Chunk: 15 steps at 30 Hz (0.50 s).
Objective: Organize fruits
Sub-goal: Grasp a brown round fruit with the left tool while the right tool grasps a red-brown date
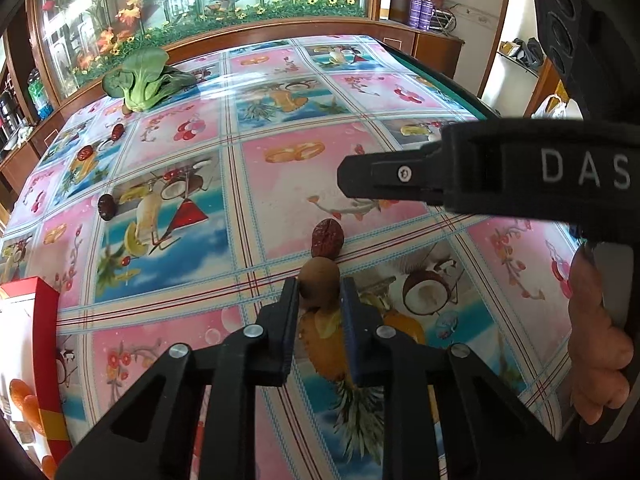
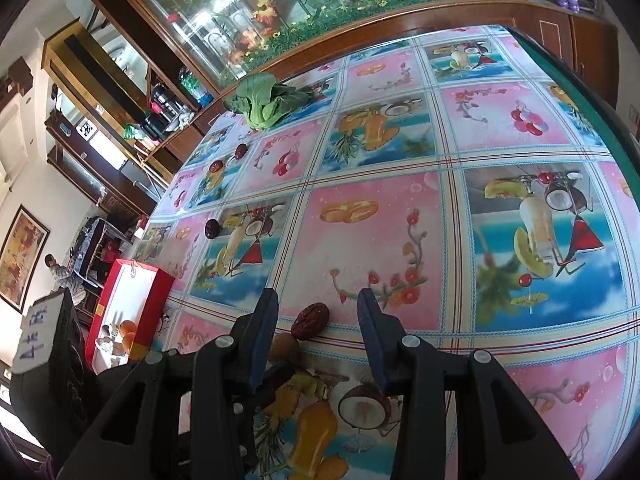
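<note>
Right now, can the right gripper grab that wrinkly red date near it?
Probably yes. The right gripper is open and the red date lies on the tablecloth between its fingers. The left gripper, closed around a brown fruit, sits right beside the date, so it is a tight spot.

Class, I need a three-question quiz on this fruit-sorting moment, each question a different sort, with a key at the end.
1. True or false: the left gripper has its fingers around the brown round fruit.
2. Which lies just beyond that fruit: A) red date B) bok choy?
3. Fill in: the right gripper is ___.

Key: 1 true; 2 A; 3 open.
</note>
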Available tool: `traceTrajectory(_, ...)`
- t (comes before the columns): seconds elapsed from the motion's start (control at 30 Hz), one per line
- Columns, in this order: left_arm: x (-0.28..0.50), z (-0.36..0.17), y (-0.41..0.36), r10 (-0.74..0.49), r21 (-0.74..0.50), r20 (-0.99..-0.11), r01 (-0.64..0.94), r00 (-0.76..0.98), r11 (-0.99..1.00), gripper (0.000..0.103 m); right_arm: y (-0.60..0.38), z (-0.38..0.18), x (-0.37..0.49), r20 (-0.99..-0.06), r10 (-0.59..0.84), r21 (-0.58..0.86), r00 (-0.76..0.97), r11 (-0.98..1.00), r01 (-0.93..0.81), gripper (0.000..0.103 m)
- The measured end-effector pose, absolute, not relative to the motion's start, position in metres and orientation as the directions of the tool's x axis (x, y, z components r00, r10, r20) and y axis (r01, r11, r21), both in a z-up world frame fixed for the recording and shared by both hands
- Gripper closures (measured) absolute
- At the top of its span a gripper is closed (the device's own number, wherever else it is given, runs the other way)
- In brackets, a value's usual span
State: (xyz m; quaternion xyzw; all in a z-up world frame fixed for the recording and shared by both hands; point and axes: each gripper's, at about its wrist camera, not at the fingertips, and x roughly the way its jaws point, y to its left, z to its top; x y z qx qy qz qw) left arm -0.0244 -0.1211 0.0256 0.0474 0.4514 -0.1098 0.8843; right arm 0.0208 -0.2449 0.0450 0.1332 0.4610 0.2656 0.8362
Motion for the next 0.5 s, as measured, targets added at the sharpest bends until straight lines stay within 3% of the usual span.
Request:
traceTrajectory(0.4, -0.042, 0.028, -0.077, -0.080, 0.008, -0.803, 0.145, 0.590, 0.989, 0.081, -0.217, 0.032, 0.015, -0.754, 0.549, 0.420, 0.361, 0.825, -0.378, 0.063)
traceTrajectory(0.5, -0.047, 0.027, -0.067, -0.077, -0.003, -0.806, 0.126, 0.587, 0.992, 0.081, -0.205, 0.025, 0.015, -0.783, 0.507, 0.371, 0.359, 0.845, -0.385, 0.069)
